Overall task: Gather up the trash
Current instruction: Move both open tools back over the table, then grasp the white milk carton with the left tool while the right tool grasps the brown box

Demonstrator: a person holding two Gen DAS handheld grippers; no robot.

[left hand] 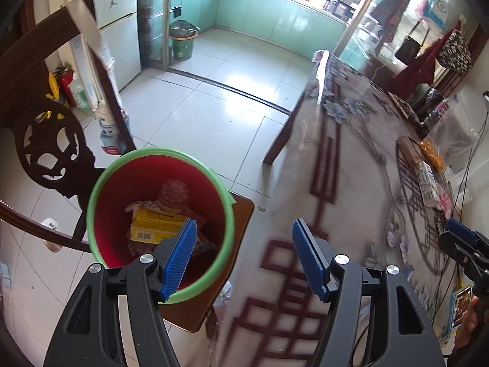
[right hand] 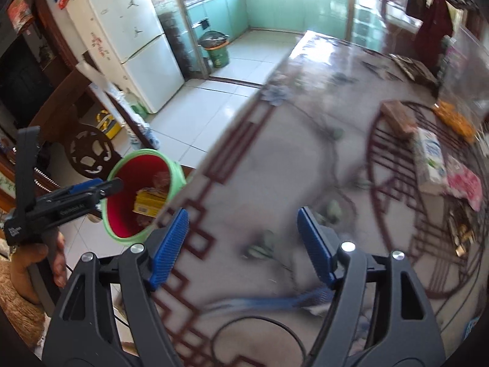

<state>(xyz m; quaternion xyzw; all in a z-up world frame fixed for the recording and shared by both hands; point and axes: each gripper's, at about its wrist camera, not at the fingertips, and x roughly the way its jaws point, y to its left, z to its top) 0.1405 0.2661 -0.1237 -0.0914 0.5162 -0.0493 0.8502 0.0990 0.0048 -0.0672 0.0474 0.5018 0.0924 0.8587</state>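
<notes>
Both tools empty, jaws apart: left tool [left hand: 241, 257] by red bin [left hand: 104, 238], right tool [right hand: 243, 246] over desk [right hand: 275, 168]. Between pickups. Trash: white carton [right hand: 431, 156], pink wrapper [right hand: 466, 185], far right. Next, likely reach there.

A red bin [left hand: 159, 183] with a light green rim stands upright on a brown wooden seat, just beside the near left edge of the table. It has no lid. Inside it lies a yellow box [left hand: 154, 224], flat on top of some crumpled brownish wrappers. A clear round plastic thing [left hand: 174, 192] sits behind the box, deeper in the bin. Far over on the right side of the table are more bits: a white and green carton [right hand: 431, 156] lying down, a pink wrapper [right hand: 466, 185] next to it, and an orange packet [right hand: 454, 117] farther back.
</notes>
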